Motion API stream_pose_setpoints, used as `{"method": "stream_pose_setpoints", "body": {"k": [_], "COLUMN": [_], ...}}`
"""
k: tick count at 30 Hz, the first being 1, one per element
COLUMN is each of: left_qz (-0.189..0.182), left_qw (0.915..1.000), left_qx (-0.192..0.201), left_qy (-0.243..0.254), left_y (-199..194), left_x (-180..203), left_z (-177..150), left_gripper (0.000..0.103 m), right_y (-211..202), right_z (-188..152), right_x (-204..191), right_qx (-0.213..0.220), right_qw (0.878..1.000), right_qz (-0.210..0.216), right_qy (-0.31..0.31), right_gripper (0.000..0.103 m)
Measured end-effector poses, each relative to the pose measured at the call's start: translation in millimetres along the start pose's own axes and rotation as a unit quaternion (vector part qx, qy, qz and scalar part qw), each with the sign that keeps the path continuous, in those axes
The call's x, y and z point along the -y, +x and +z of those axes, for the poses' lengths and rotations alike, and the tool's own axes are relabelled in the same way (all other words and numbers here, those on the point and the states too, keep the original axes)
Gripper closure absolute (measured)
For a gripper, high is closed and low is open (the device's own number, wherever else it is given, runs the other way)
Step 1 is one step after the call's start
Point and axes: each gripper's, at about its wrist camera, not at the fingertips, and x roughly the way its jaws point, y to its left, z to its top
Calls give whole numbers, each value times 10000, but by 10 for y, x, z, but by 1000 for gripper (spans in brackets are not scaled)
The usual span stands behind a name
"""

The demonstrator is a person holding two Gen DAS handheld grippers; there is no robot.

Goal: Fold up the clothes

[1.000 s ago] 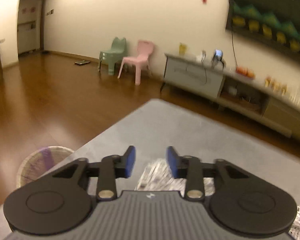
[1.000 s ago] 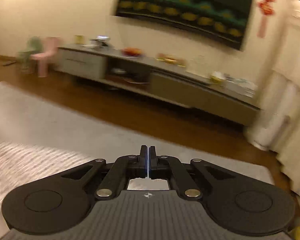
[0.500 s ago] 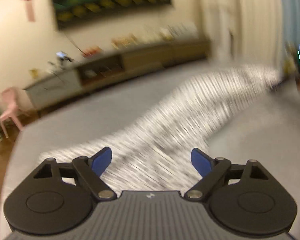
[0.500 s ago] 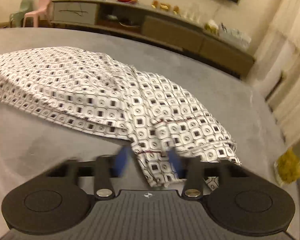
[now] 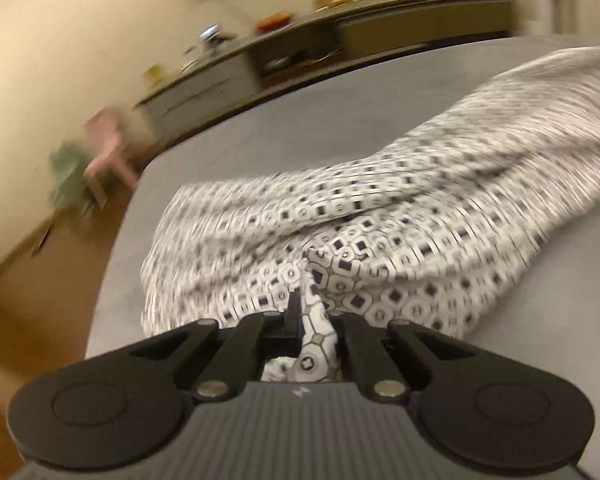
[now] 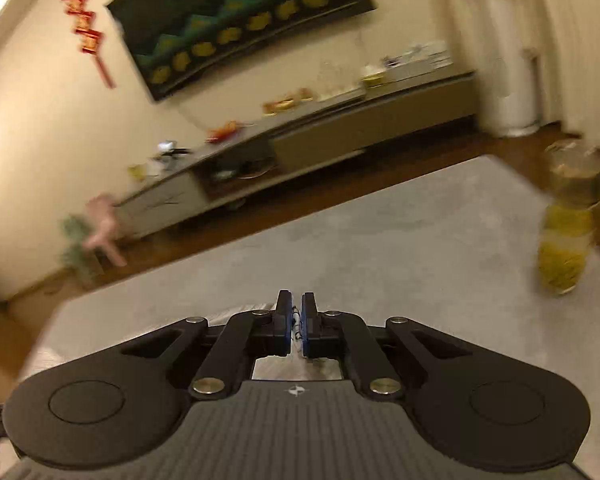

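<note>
Left wrist view: half a second ago the left claw (image 5: pixel 306 312) stood wide above the patterned garment (image 5: pixel 380 232); now it is pinched on a bunched edge, cloth running between its fingers. The right claw (image 6: pixel 296 320), then parting over the garment's corner, now stands nearly shut with a sliver of cloth caught in the slit. Both ends seem gripped, so a lift or fold looks ready. The garment spreads ahead of the left claw on the grey surface (image 5: pixel 560 320). The right claw tilts up toward the wall.
</note>
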Motion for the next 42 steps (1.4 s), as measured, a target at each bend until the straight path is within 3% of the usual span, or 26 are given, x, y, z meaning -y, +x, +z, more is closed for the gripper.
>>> {"method": "stream_pose_setpoints", "body": {"k": [2, 5, 7, 8, 10, 11, 12, 15, 16, 20, 22, 25, 27, 32, 38, 40, 41, 42], "left_qz": [67, -266, -303, -388, -561, -617, -662, -769, -812, -831, -776, -740, -738, -765, -820, -848, -861, -870], "left_qw": [9997, 9991, 9987, 9980, 9964, 9964, 9965, 9961, 9956, 9957, 9963, 9967, 9965, 9957, 9950, 9948, 9948, 9947], "left_qx": [-106, -105, 19, 129, 319, 356, 375, 436, 459, 390, 285, 117, 64, 18, -19, -21, -22, -24], "left_qy": [-209, -327, -407, -473, -545, -467, -359, -50, 18, 123, 216, 315, 382, 515, 572, 557, 549, 542], "left_y": [-6, -23, -141, -211, -304, -291, -257, -221, -221, -178, -146, -91, -65, -10, 33, 48, 55, 62], "left_x": [-128, -153, -172, -207, -198, -149, -95, 50, 86, 168, 191, 226, 245, 291, 307, 295, 289, 283], "left_z": [-8, 17, 8, 19, 90, 120, 152, 211, 221, 165, 120, 76, 66, 81, 71, 71, 70, 70], "left_gripper": [102, 100, 93, 89, 86, 86, 86, 86, 86, 86, 87, 89, 89, 89, 92, 94, 95, 95], "right_y": [161, 503, 630, 603, 448, 366, 295, 167, 154, 300, 373, 483, 547, 614, 729, 760, 776, 792], "right_z": [-21, -154, -266, -348, -589, -760, -958, -1552, -1691, -1841, -1915, -2027, -2085, -2061, -2114, -2042, -2006, -1970], "right_x": [24, 52, 20, -102, -544, -851, -1151, -1913, -2092, -2294, -2395, -2546, -2627, -2617, -2651, -2650, -2649, -2648], "right_qx": [-96, -201, -195, -211, -317, -457, -604, -1055, -1166, -1374, -1477, -1630, -1714, -1749, -1801, -1815, -1822, -1829], "right_qw": [9988, 9918, 9845, 9866, 9936, 9920, 9858, 9504, 9386, 9238, 9157, 9026, 8953, 8981, 8875, 8891, 8900, 8908], "right_qz": [-468, -1215, -1701, -1554, -665, -117, 360, 1384, 1596, 1585, 1579, 1567, 1564, 1591, 1577, 1569, 1564, 1560], "right_qy": [-129, -344, -375, -452, -855, -1172, -1528, -2578, -2827, -3203, -3389, -3664, -3802, -3709, -3938, -3897, -3877, -3856], "right_gripper": [100, 100, 96, 96, 90, 75, 60, 54, 54, 54, 56, 77, 78, 72, 68, 81, 103, 103]}}
